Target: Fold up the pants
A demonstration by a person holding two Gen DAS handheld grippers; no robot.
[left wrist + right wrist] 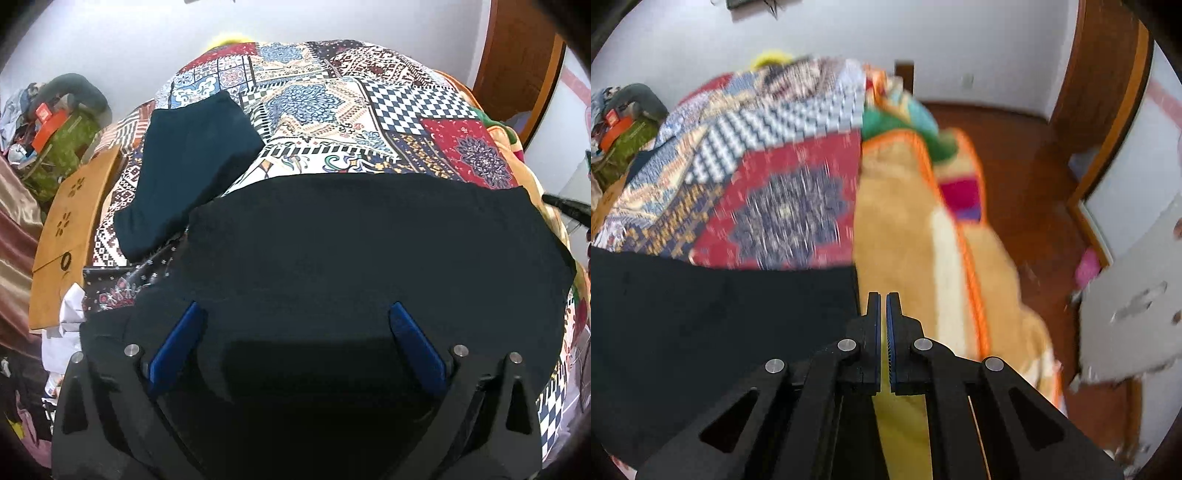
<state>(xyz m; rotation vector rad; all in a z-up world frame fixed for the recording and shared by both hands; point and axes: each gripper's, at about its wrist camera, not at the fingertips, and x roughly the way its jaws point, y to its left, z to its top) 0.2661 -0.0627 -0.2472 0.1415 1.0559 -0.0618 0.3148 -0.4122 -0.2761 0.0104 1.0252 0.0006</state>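
Patchwork bedding covers the bed (332, 110), which fills most of both views, with a tan blanket (897, 221) draped off its right side toward a wooden floor (1034, 184). On the near part of the bed lie the dark pants (369, 251), spread as one broad, flat slab with a fairly straight far edge; they look at least partly folded, though how many layers lie there cannot be told. I judge that one or more folds are probably left to bring them down to a compact stack. A smaller teal garment (192, 166), already folded, sits just beyond the pants on the left. The left gripper (295, 314) hovers over the near part of the pants with its blue fingers (177, 343) spread wide, holding nothing. The right gripper (884, 299) has its fingers pressed together with no cloth between them, at the right-hand edge of the pants (720, 314). Only the left view shows the teal garment and a wooden board (70, 236) beside the bed; only the blurred right view shows the blanket's drop and the floor.
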